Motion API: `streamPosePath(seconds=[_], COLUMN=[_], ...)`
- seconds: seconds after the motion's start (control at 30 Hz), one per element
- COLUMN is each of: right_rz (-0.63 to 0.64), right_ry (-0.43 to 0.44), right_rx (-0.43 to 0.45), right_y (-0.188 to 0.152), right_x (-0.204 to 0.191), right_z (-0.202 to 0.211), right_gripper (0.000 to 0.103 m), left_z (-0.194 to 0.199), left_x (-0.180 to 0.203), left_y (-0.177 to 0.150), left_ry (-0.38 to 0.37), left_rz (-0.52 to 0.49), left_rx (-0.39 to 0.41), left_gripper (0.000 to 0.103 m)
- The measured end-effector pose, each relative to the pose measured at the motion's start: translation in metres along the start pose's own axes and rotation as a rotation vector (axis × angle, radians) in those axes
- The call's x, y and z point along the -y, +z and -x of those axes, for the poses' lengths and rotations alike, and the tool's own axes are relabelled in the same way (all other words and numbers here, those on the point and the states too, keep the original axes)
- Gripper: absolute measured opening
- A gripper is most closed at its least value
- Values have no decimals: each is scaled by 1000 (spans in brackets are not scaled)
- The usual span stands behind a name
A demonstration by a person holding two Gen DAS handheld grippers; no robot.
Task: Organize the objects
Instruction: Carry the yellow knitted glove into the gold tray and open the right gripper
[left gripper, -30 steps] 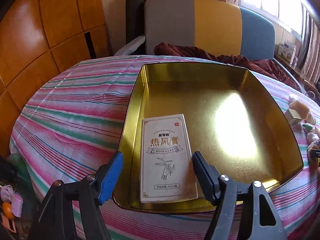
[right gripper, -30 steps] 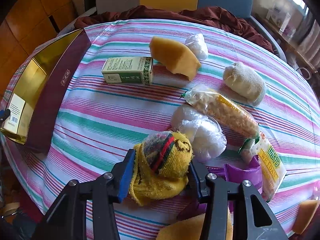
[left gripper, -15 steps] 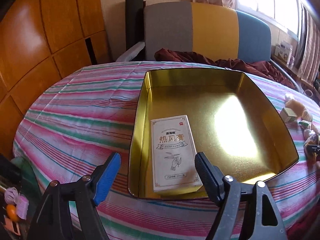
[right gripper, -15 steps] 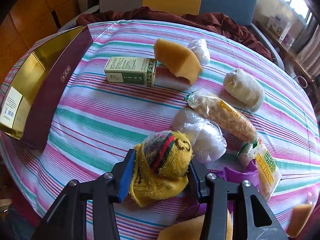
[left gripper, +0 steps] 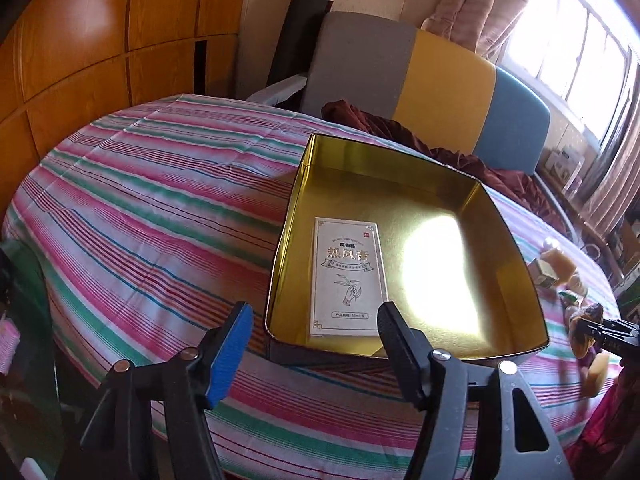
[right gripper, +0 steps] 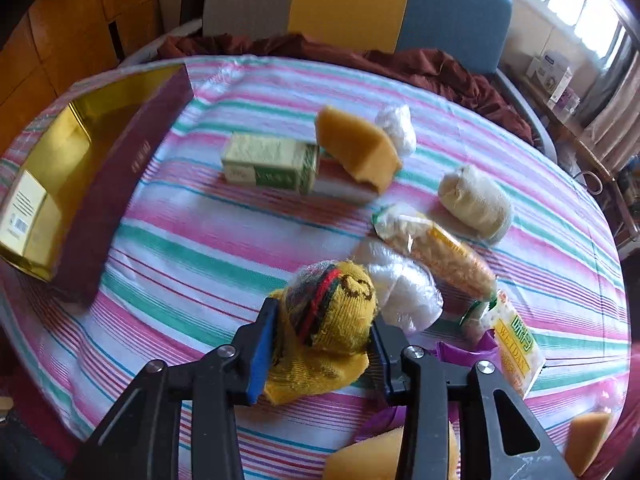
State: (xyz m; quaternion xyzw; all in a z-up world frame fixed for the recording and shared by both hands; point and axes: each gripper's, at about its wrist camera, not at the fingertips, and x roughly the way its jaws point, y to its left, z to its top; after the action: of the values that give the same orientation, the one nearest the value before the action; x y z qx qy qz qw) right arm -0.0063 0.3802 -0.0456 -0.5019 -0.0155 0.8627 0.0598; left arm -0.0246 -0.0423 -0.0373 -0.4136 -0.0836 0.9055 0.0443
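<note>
A gold tin box stands on the striped tablecloth, and a white carton with Chinese print lies flat inside it near the front wall. My left gripper hovers before the tin's near edge with its jaws closing and nothing between them. In the right wrist view my right gripper is shut on a rolled yellow sock with red and green stripes, lifted a little off the cloth. The tin sits at the left there, the carton in it.
On the cloth lie a green and white box, orange sponges, white wrapped bundles, a cream cloth roll, snack packets and a purple bag. A chair with dark red cloth stands behind the table.
The left gripper drew back from the tin and up, leaving the carton inside; its jaws narrowed. The right gripper squeezed tighter on the yellow sock and raised it.
</note>
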Motion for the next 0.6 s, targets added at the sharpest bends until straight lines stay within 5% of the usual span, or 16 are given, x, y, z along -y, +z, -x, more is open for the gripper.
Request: streamPosePath(seconds=[0.33, 0.6], right_rz=[132, 159], right_ry=[201, 344], right_rx=[196, 118], right_y=[55, 79], right_x=[-124, -234], right_z=[54, 4], right_gripper=[42, 42], left_z=[10, 12], left_x=[4, -21], left_y=[3, 5], left_ry=[-65, -24], left_rz=[-13, 36], left_rx=[23, 28], left_gripper=[61, 60])
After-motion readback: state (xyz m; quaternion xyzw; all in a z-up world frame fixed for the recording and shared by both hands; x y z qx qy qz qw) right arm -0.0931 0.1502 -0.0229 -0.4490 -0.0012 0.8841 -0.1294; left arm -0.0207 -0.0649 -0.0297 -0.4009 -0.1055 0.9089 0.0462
